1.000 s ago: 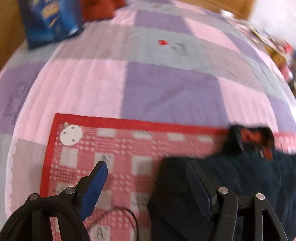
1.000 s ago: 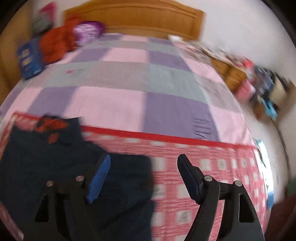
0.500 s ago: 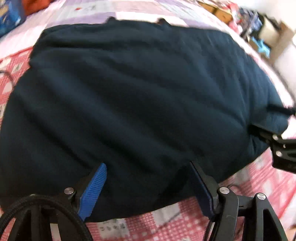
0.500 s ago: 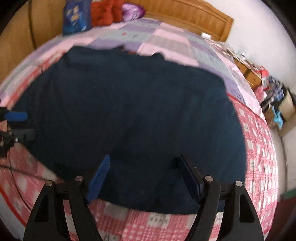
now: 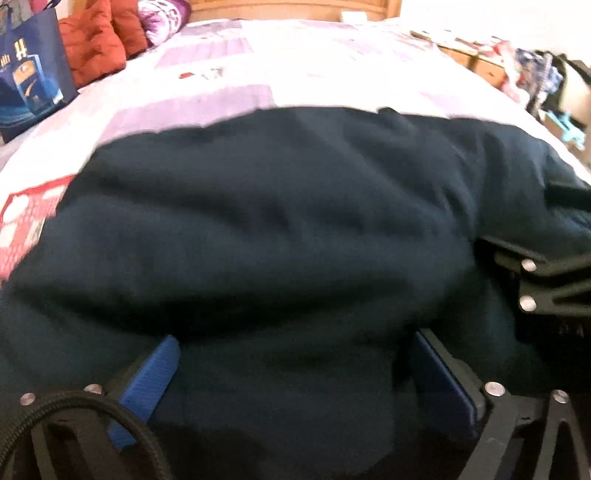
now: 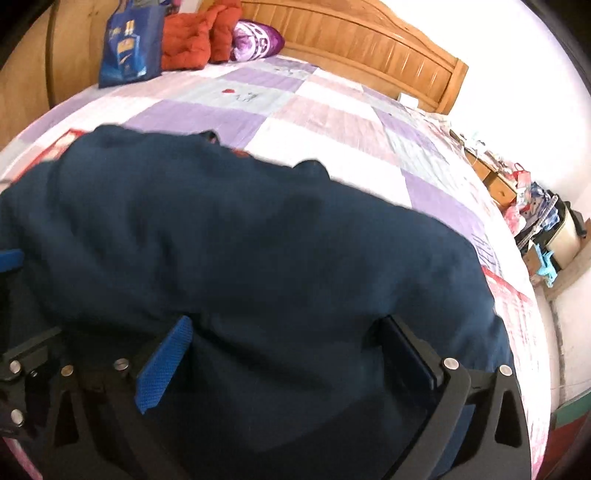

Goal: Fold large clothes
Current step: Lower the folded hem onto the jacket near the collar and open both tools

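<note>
- The left tool has its jaws spread wide and is opening at this moment; its blue pads stand far apart, with the dark navy garment bulging up between them.
- Whether the left pads press on the cloth is hard to say; fabric fills the gap, and the pads look released, not clamped on it.
- The right tool is likewise wide and opening, one blue pad on one side and the dark finger on the other, with the garment lying between them.
- The two tools sit side by side at the near edge of the garment: the right tool's black frame shows at the right edge of the left wrist view, and the left tool's frame at the left edge of the right wrist view.
- The garment spreads over the bed, covering most of a red-and-white checked cloth and reaching onto the purple, pink and grey patchwork bedspread.
- Far behind it, by the wooden headboard, lie a blue bag, an orange-red padded garment and a purple bundle.
</note>
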